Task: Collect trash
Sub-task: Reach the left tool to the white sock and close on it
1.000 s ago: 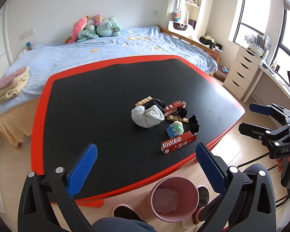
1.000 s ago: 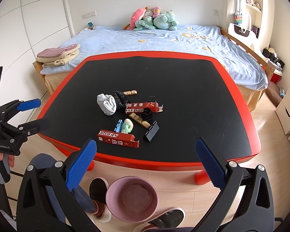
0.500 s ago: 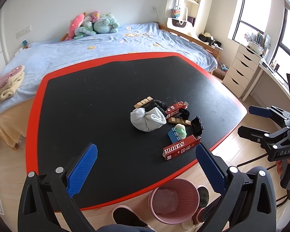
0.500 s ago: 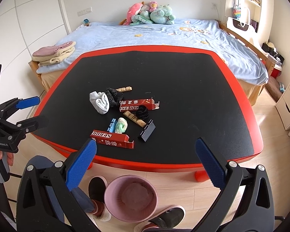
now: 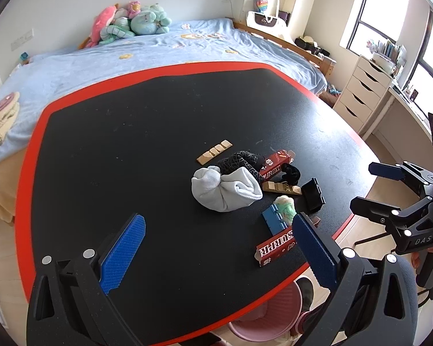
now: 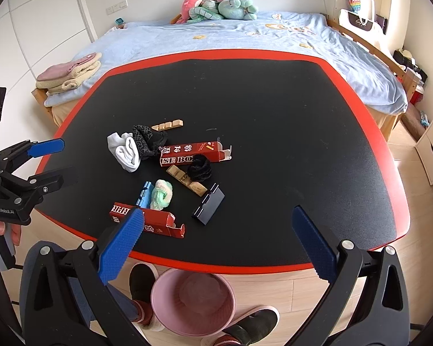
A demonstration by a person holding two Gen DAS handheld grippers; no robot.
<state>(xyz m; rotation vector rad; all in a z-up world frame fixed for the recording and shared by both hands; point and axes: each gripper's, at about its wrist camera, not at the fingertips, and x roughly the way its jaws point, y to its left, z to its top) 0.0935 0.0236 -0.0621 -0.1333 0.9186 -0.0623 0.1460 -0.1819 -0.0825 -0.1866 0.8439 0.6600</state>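
Observation:
A pile lies on the black, red-edged table (image 6: 274, 109). It holds two opened red cartons: one by the front edge (image 6: 147, 222) (image 5: 277, 248), one further back (image 6: 193, 152) (image 5: 275, 163). With them are a white sock (image 6: 125, 151) (image 5: 225, 189), a black sock (image 6: 147, 139), a black hair tie (image 6: 199, 168), a green fuzzy ball (image 6: 162, 194), a blue piece (image 6: 143, 193) and a black clip (image 6: 208, 207). My left gripper (image 5: 216, 253) (image 6: 52, 163) hangs open over the table's near left part. My right gripper (image 6: 216, 245) (image 5: 375, 187) is open above the front edge. Neither holds anything.
A pink bin (image 6: 193, 302) with a liner stands on the floor under the front edge, between a person's slippered feet (image 6: 143, 285). Two wooden strips (image 6: 169, 124) (image 6: 186, 178) lie in the pile. A bed (image 6: 245, 37) stands behind the table, white drawers (image 5: 363, 95) at right.
Both grippers have moved forward over the table toward the pile, which now looks larger and closer. Both stay open. Nothing on the table has shifted.

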